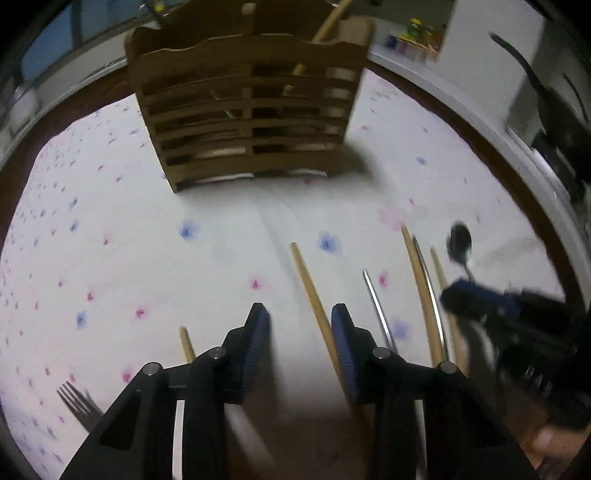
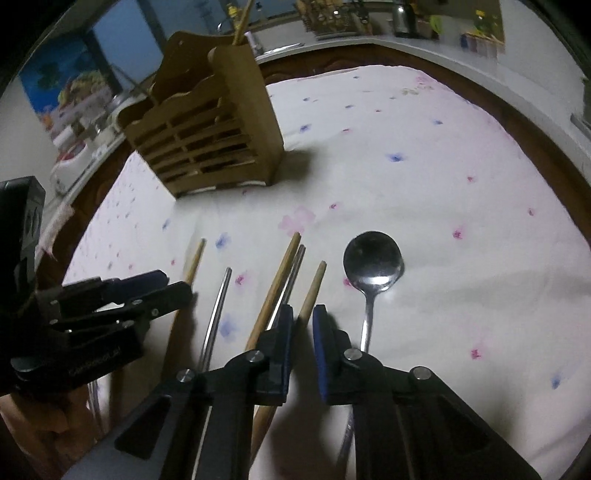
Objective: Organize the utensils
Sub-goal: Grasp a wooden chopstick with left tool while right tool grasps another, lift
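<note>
Table (image 1: 491, 122) with dark wood rim fills both views, covered by white cloth (image 2: 424, 177) with pink and blue flower print; wooden slatted utensil holder (image 1: 247, 110) stands upright on the cloth, upper centre of left wrist view, upper left of right wrist view (image 2: 207, 129); one wooden chopstick (image 1: 328, 24) leans out of its top right compartment; kitchen counter clutter blurred along top edge.

Left gripper (image 1: 300, 317) at bottom centre of its own view, jaws released with a wide gap, nothing between them; a wooden chopstick (image 1: 310, 288) lies on the cloth and runs beneath its right finger; in right wrist view the left gripper (image 2: 162, 291) shows at mid left, seen side-on.

Right gripper (image 2: 303, 325) bottom centre of its view, jaws parted narrowly around a wooden chopstick (image 2: 314, 291) lying on the cloth; whether the pads touch it, cannot tell; in left wrist view the right gripper (image 1: 454, 299) is a blur at right edge.

Loose utensils on the cloth, lower half: metal spoon (image 2: 372, 266) just right of the right gripper, bowl pointing up-frame; wooden and metal chopsticks (image 2: 286, 280) side by side, touching, left of it; single metal chopstick (image 2: 218, 310) further left; another wooden chopstick (image 2: 195, 260) near the left gripper; fork (image 1: 75, 402) lower left of left wrist view, partly hidden; short wooden chopstick end (image 1: 186, 343) beside left finger.
</note>
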`<state>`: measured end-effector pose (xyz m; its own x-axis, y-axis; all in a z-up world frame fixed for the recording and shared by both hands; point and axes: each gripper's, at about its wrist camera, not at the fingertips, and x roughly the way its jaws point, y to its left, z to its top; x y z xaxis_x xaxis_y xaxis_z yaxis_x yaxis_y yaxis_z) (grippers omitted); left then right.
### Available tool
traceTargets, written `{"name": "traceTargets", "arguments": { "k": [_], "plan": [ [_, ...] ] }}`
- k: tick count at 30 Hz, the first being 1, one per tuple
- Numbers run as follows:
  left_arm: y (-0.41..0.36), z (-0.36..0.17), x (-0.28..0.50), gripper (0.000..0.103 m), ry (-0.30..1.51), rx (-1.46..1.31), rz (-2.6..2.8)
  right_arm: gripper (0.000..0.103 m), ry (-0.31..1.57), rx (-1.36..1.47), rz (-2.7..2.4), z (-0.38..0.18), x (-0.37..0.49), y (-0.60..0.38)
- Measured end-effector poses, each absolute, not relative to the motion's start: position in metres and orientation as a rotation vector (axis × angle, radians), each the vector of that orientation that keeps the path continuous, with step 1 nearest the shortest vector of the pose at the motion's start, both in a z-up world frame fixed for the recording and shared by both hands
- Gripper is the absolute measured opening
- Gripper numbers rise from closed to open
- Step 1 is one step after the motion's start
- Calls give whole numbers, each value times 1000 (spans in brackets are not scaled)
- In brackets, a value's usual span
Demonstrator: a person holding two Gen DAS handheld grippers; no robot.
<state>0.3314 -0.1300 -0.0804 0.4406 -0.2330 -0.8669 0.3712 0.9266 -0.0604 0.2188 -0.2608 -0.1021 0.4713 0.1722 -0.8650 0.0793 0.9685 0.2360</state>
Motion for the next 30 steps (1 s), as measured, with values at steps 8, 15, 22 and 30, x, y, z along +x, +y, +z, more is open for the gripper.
{"name": "traceTargets", "arguments": {
  "k": [8,15,22,30],
  "plan": [
    [-115,-79,327,29,1095,117,-411,14,1107,261,49,-102,222,-262],
    [-128,-79,336,29,1091,155,-353,15,1112,237,31,-104,232,-254],
    [-140,-79,327,8,1061,189,-336,7,1093,313,54,-105,228,-262],
    [-112,-56,305,4,1038,19,-398,6,1010,383,111,-69,206,-261]
  ]
}}
